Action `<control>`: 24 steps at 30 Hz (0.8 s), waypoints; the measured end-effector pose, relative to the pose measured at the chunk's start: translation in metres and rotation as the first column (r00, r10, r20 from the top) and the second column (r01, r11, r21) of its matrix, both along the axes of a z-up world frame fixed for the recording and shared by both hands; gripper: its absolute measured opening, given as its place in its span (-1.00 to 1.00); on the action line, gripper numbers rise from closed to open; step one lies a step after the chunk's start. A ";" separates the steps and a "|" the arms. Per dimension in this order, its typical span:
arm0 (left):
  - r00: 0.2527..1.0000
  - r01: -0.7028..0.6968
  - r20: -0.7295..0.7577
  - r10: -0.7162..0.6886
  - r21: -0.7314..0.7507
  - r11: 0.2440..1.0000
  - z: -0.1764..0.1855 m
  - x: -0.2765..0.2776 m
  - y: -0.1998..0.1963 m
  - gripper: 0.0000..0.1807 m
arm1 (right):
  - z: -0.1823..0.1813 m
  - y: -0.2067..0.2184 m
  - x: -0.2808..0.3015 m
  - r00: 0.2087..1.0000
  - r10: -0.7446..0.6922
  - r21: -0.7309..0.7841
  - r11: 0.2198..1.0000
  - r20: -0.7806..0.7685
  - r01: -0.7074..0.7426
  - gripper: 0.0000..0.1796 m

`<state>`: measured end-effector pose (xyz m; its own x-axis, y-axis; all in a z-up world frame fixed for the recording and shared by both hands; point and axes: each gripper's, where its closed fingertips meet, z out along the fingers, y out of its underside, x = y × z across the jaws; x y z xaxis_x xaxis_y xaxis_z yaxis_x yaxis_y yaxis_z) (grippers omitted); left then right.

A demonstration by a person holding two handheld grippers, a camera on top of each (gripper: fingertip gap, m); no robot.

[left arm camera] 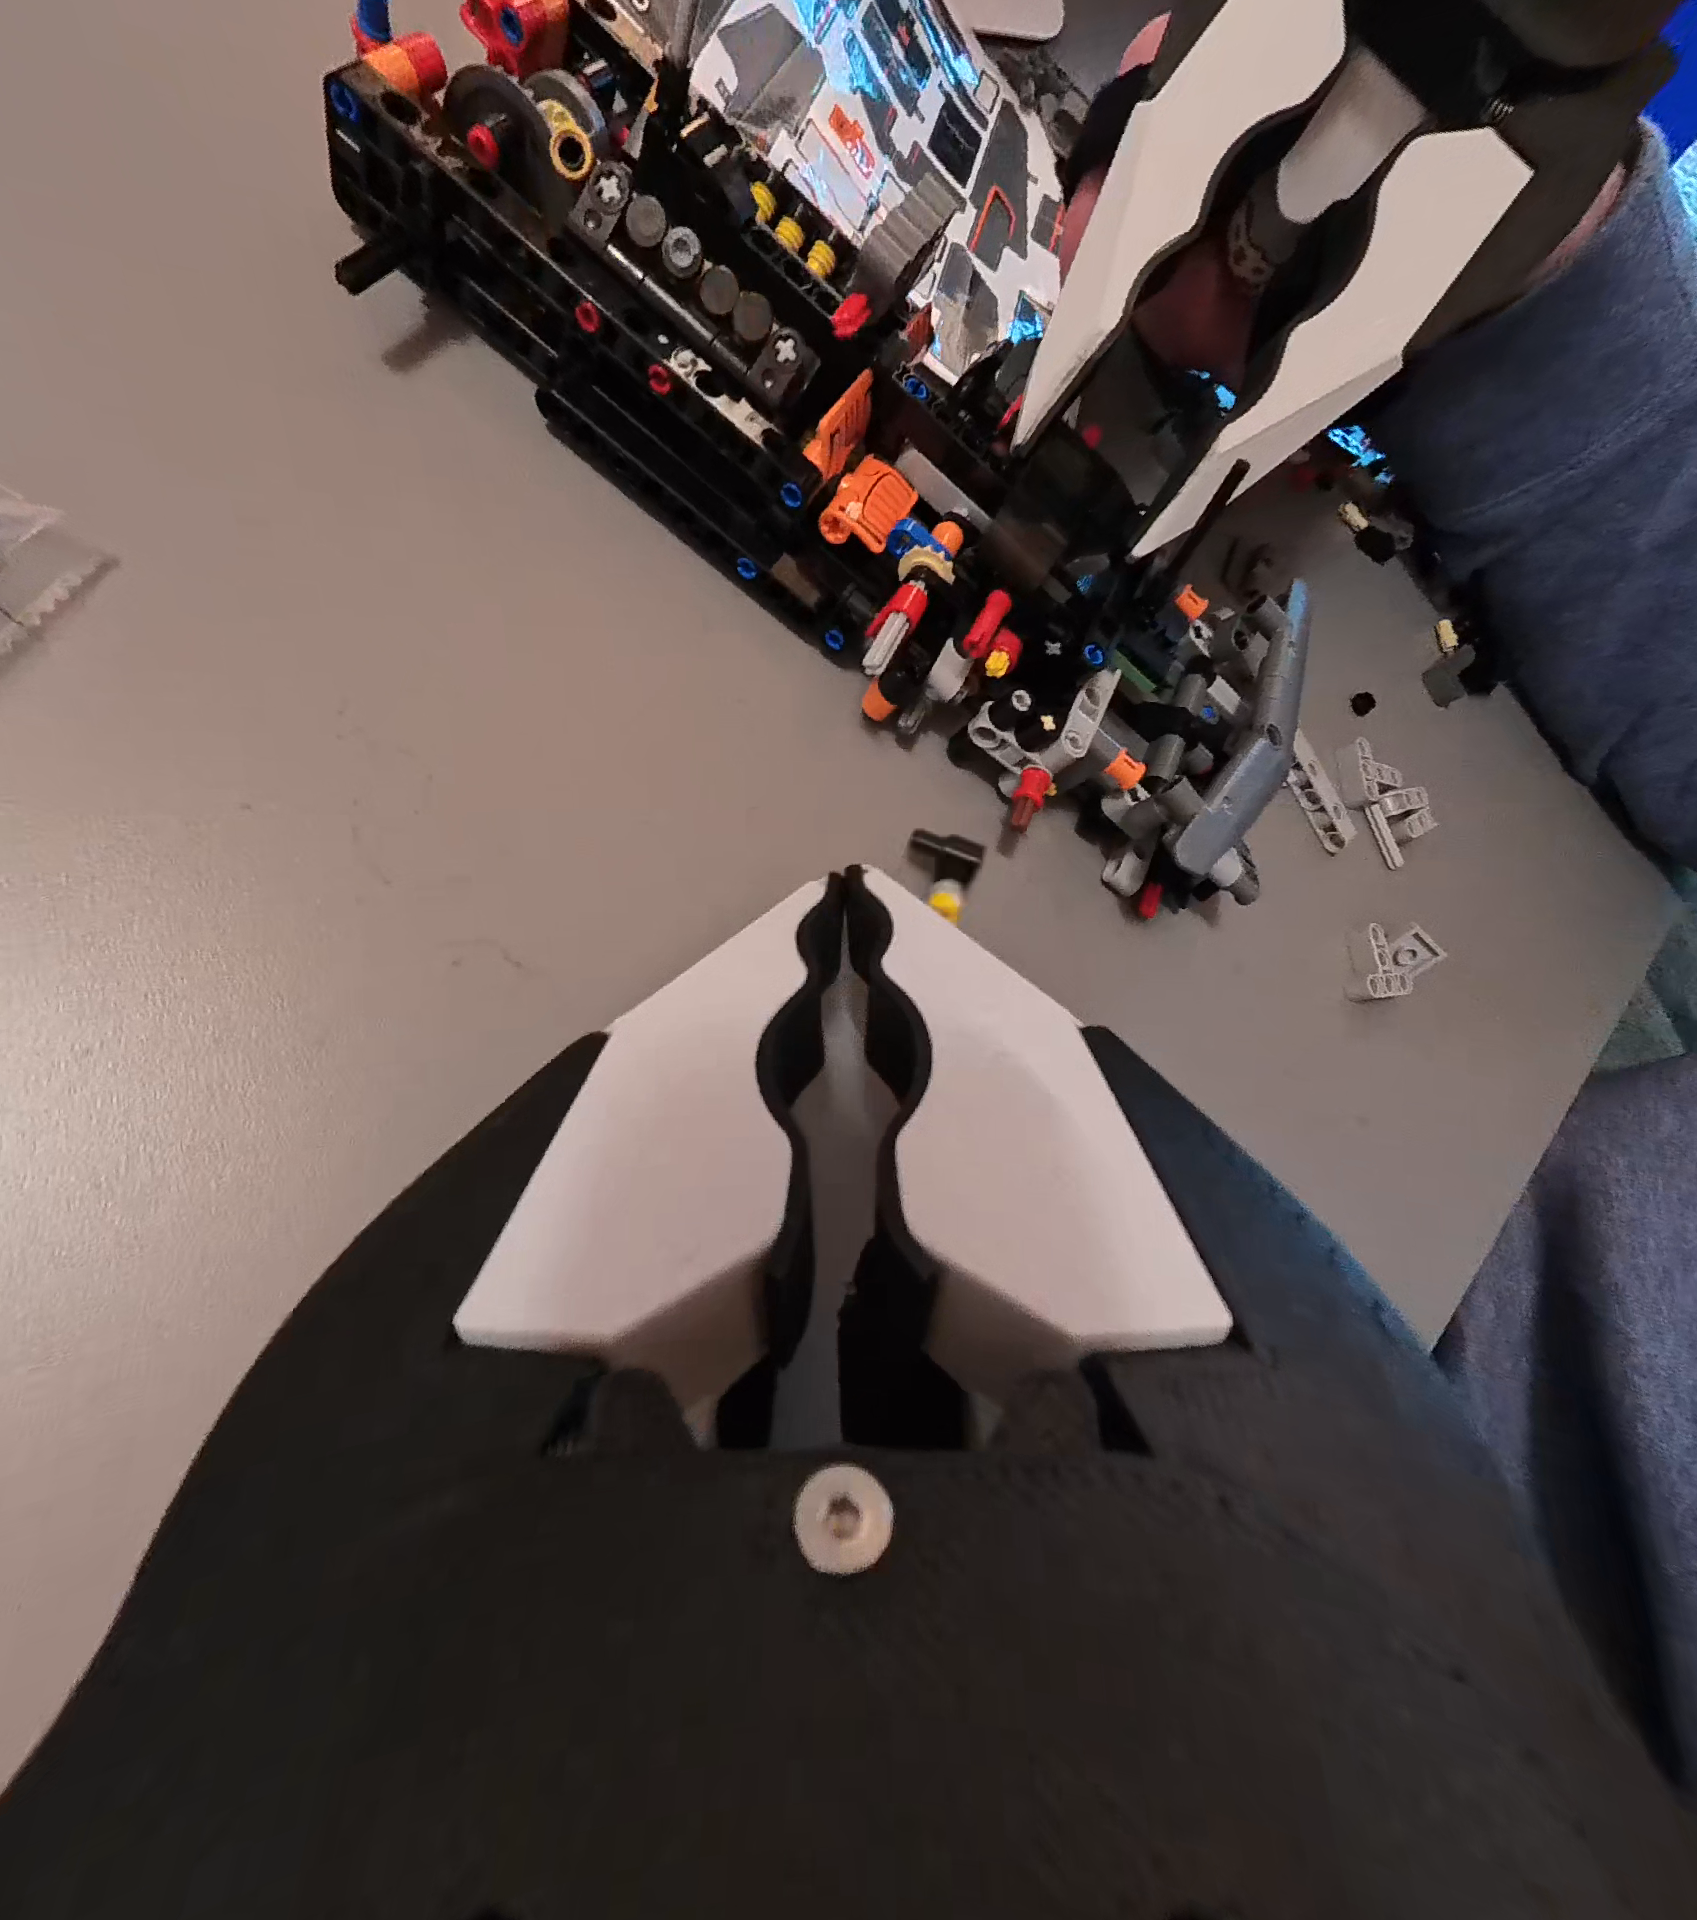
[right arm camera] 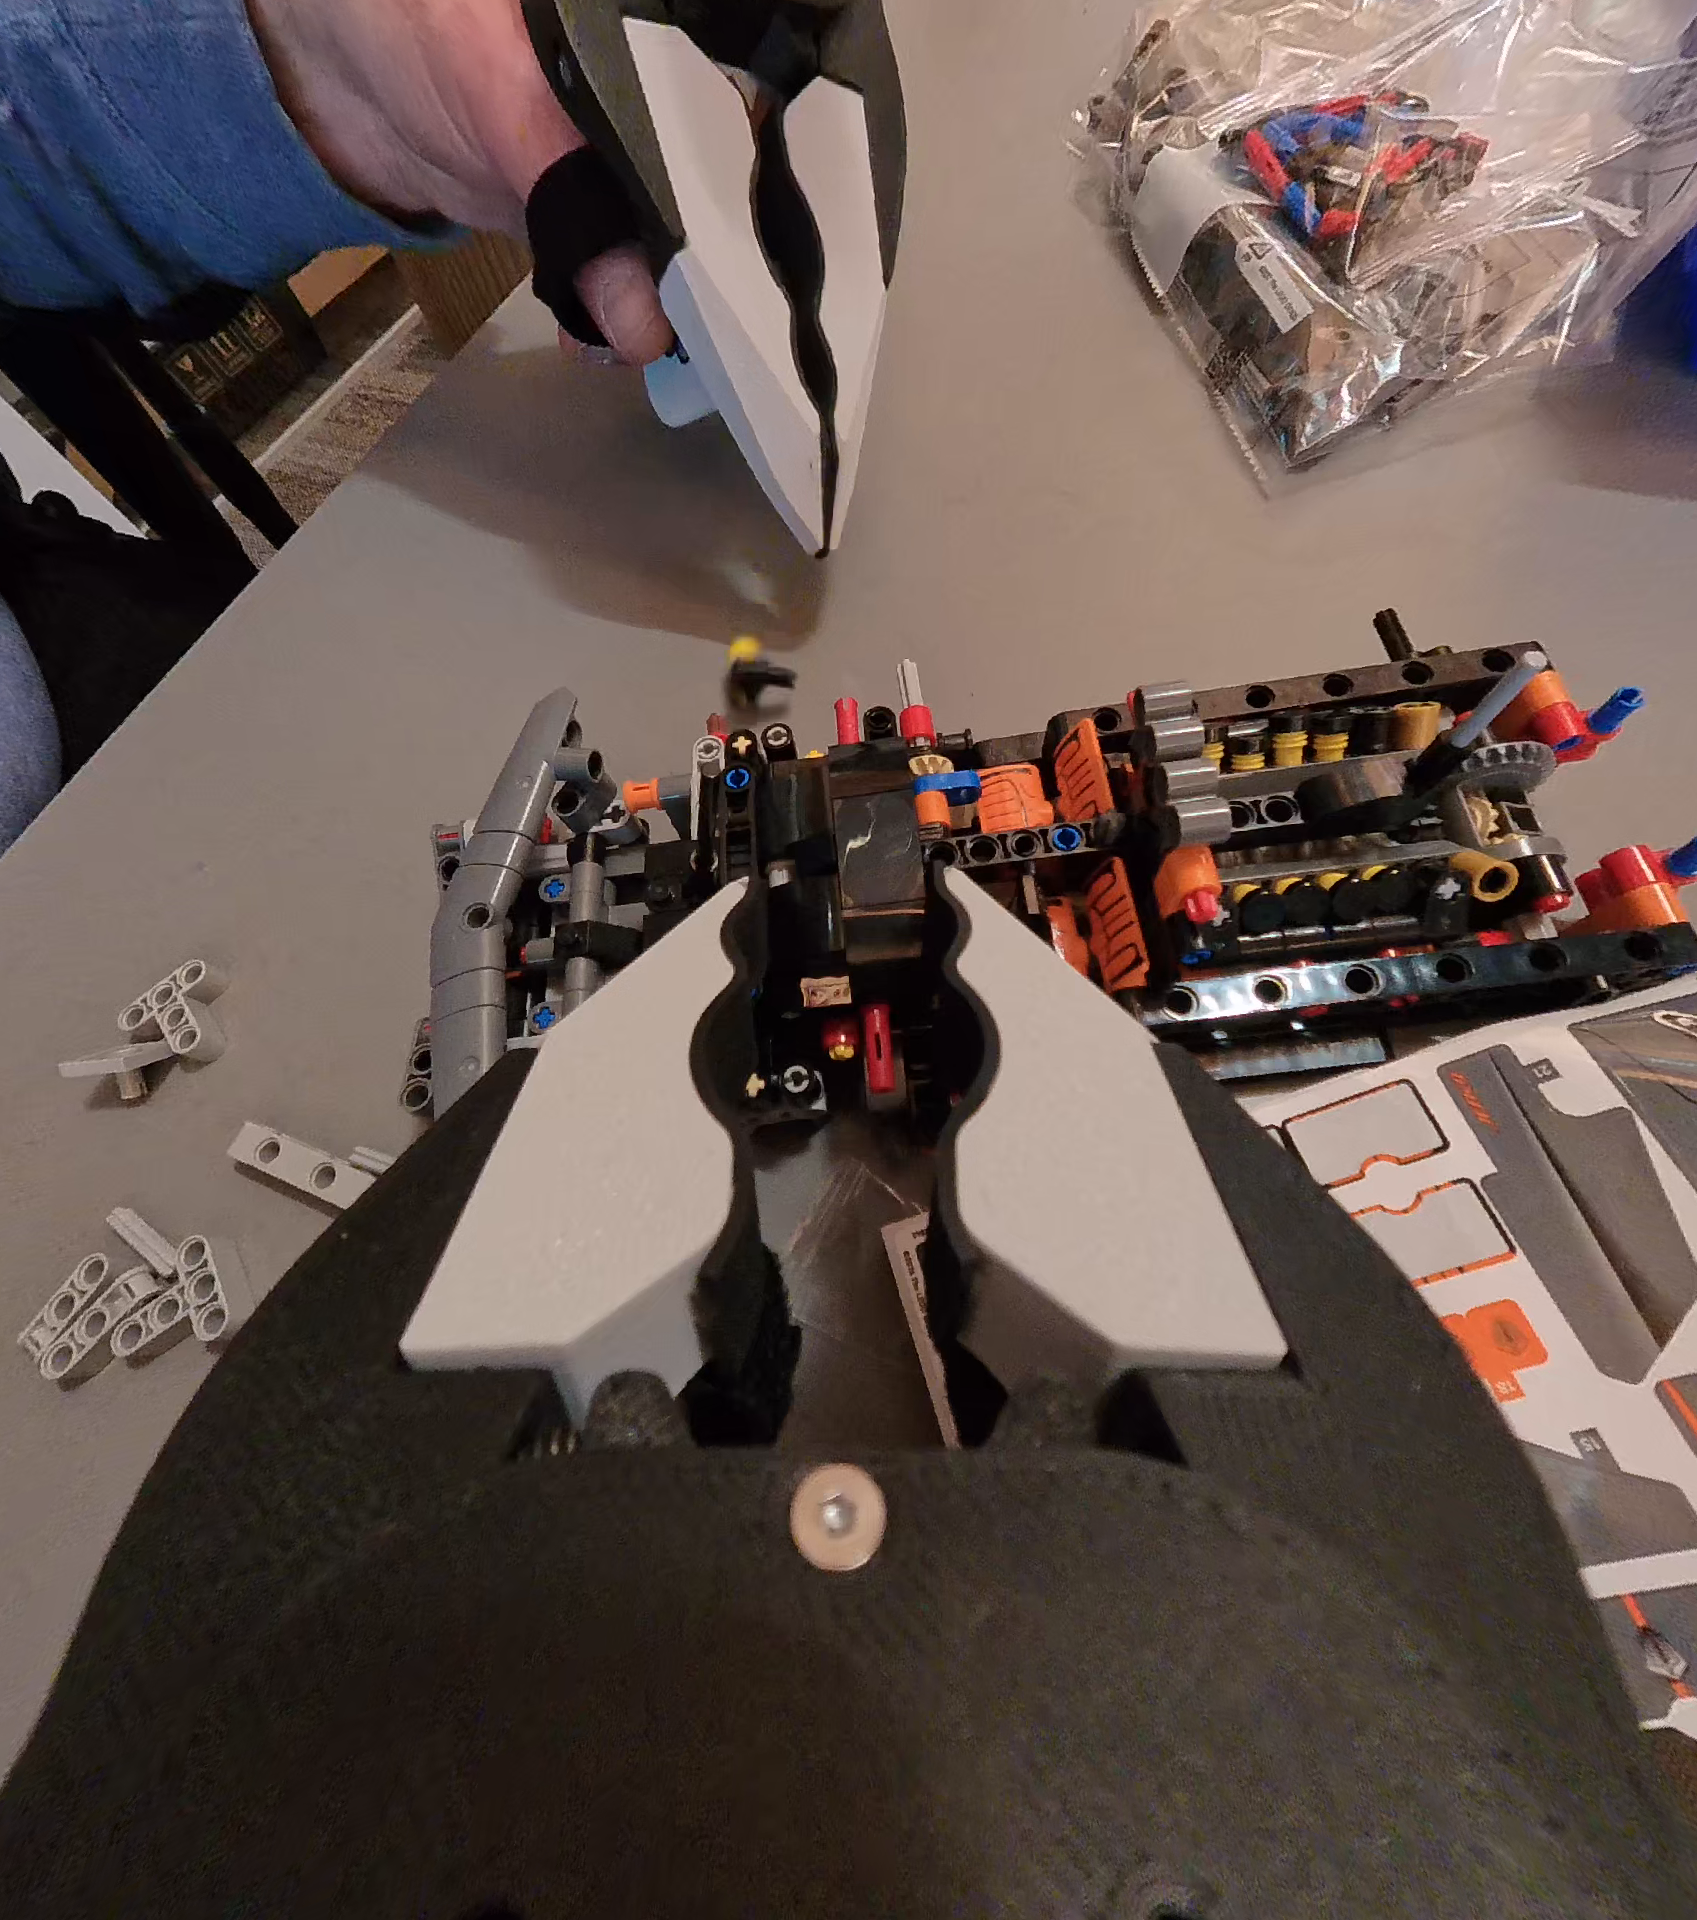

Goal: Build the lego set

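The left gripper (left arm camera: pixel 849 883), jaws together and empty, hovers beside a small black-and-yellow pin (left arm camera: pixel 946 871) lying loose near the tabletop's (left arm camera: pixel 304 831) near edge; it should open and straddle the pin squarely. The right gripper (right arm camera: pixel 844 894), jaws apart, brackets the half-built lego chassis (right arm camera: pixel 1239 831) mid-table. Loose grey connectors (right arm camera: pixel 169 1018) and a sticker sheet (right arm camera: pixel 1550 1195) crowd close by.

You seem to be in an office or workroom: a plain grey table (right arm camera: pixel 1083 499), carpeted floor (right arm camera: pixel 345 416), dark chair legs (right arm camera: pixel 148 436) and possibly stacked cardboard boxes (right arm camera: pixel 231 343) behind.
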<state>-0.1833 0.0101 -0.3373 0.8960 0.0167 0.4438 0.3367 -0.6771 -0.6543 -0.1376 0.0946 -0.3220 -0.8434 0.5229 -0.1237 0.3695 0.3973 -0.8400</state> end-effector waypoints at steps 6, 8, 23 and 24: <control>1.000 -0.001 -0.007 0.001 -0.006 1.000 -0.002 -0.001 0.002 -0.99 | 0.000 0.000 0.000 1.000 0.000 -0.002 1.000 0.002 0.000 -0.69; 1.000 0.002 -0.007 -0.002 0.009 1.000 0.000 0.000 0.003 -0.95 | 0.000 0.000 0.000 1.000 0.000 -0.002 1.000 0.002 0.000 -0.69; 0.900 0.242 -0.354 -0.255 -0.080 0.967 -0.004 0.036 -0.002 -0.77 | 0.001 0.000 0.001 1.000 0.000 -0.001 1.000 -0.002 0.000 -0.69; 0.901 0.253 -0.348 -0.261 -0.070 0.965 -0.003 0.039 -0.001 -0.77 | 0.001 0.000 0.001 1.000 0.000 -0.001 1.000 -0.002 0.000 -0.69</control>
